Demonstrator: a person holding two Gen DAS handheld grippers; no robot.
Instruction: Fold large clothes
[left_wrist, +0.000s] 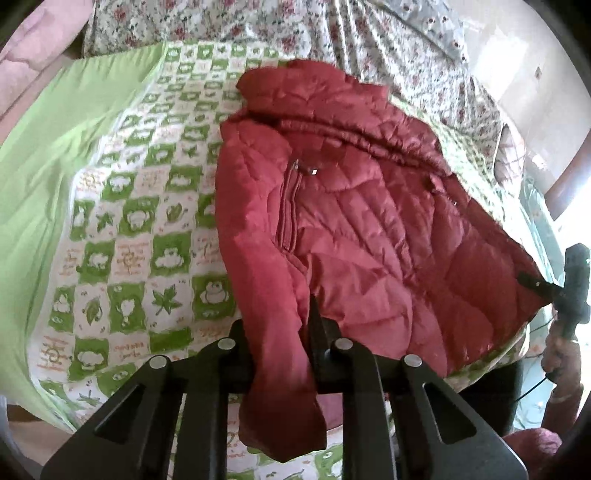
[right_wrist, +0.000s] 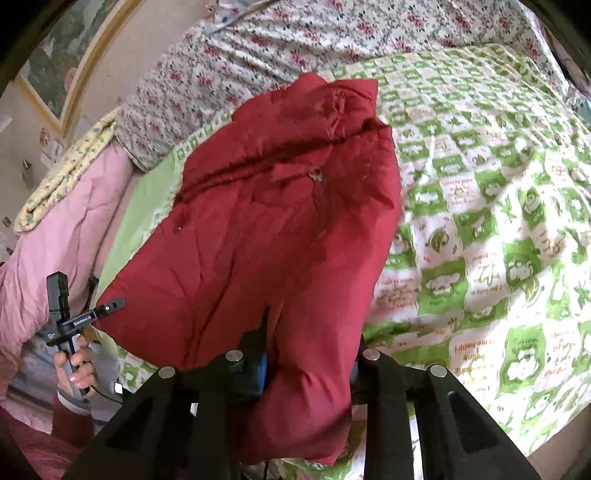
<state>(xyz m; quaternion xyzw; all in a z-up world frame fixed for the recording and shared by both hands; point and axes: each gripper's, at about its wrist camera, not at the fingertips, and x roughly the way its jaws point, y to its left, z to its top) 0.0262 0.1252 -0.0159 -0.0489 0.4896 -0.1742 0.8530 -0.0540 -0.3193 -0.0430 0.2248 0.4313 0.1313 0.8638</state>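
A dark red quilted puffer jacket (left_wrist: 354, 221) lies front up on a green-and-white checked bed cover (left_wrist: 140, 229), zipper closed, collar at the far end. My left gripper (left_wrist: 284, 343) is shut on the jacket's near lower corner, which drapes down between its fingers. In the right wrist view the same jacket (right_wrist: 266, 229) is lifted at its near edge, and my right gripper (right_wrist: 306, 362) is shut on that hem fabric. Each gripper shows in the other's view, holding opposite bottom corners: the right one (left_wrist: 535, 284) and the left one (right_wrist: 110, 306).
A floral sheet (right_wrist: 295, 40) covers the head of the bed behind the jacket. A pink quilt (right_wrist: 62, 221) and a yellow folded blanket (right_wrist: 62, 181) lie at one side. A framed picture (right_wrist: 62, 70) hangs on the wall. A plain green border (left_wrist: 55, 155) edges the cover.
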